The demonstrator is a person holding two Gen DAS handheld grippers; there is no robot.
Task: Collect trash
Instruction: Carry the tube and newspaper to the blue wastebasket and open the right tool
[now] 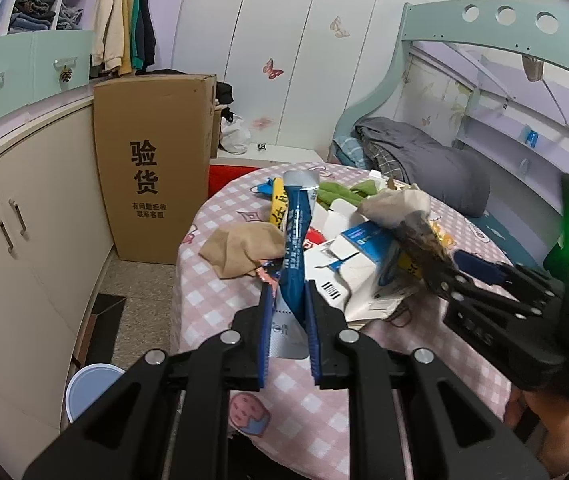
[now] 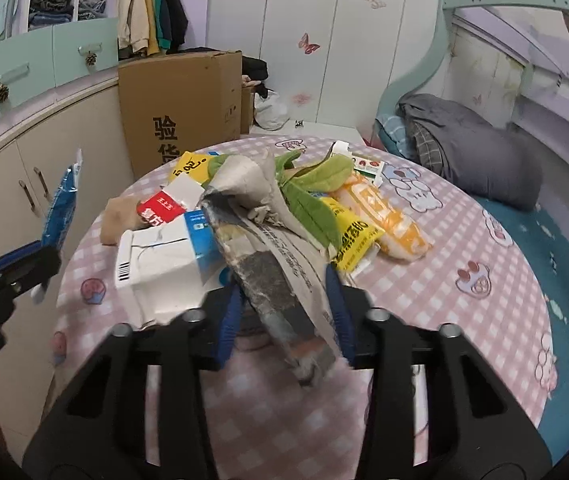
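Note:
My left gripper [image 1: 289, 296] is shut on a blue and silver wrapper [image 1: 296, 240] and holds it upright over the round table's near left side; the wrapper also shows in the right wrist view [image 2: 60, 208]. My right gripper [image 2: 284, 300] is shut on a crumpled newspaper [image 2: 268, 240], lifted above the trash pile; it also shows in the left wrist view [image 1: 440, 276]. On the pink checked tablecloth [image 2: 424, 280] lie a white and blue carton [image 2: 164, 264], yellow packets [image 2: 356, 232], a red packet [image 2: 160, 210], a green cloth [image 2: 308, 200] and a tan cloth [image 1: 240, 252].
A tall cardboard box [image 1: 152, 172] stands left of the table beside beige cabinets [image 1: 24, 240]. A white bucket [image 1: 92, 392] sits on the floor at the lower left. A bed with a grey blanket [image 2: 472, 152] lies to the right.

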